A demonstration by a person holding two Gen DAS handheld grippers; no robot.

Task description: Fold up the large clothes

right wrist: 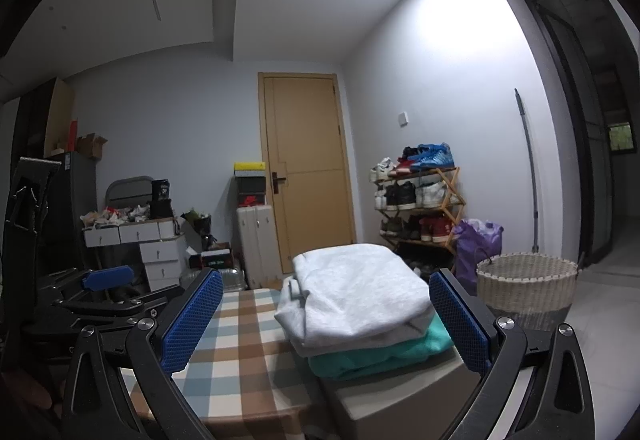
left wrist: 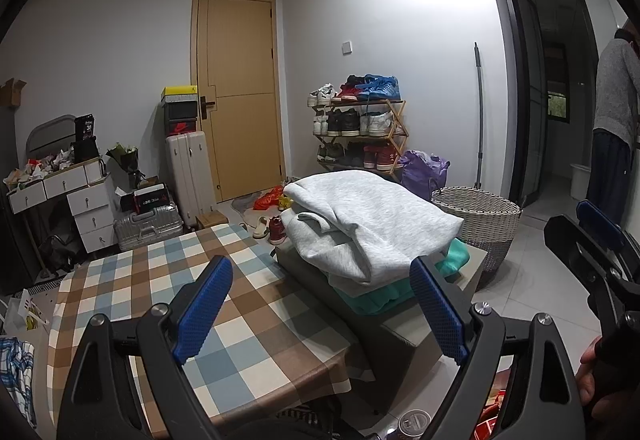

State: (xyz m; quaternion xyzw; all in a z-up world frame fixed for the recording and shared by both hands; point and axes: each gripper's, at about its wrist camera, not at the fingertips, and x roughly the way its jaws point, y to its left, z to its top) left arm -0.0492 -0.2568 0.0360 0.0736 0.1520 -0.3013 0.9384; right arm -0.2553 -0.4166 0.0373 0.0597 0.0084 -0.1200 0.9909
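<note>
A folded grey sweatshirt lies on top of a folded teal garment, stacked on a grey box beside the table with a checked cloth. The stack also shows in the right wrist view, grey sweatshirt over the teal garment. My left gripper is open and empty, held above the table edge short of the stack. My right gripper is open and empty, level with the stack and short of it. The right gripper also shows at the right edge of the left wrist view.
A wicker basket stands on the floor right of the stack. A shoe rack, a purple bag, suitcases, white drawers and a wooden door are behind. A person in grey stands at far right.
</note>
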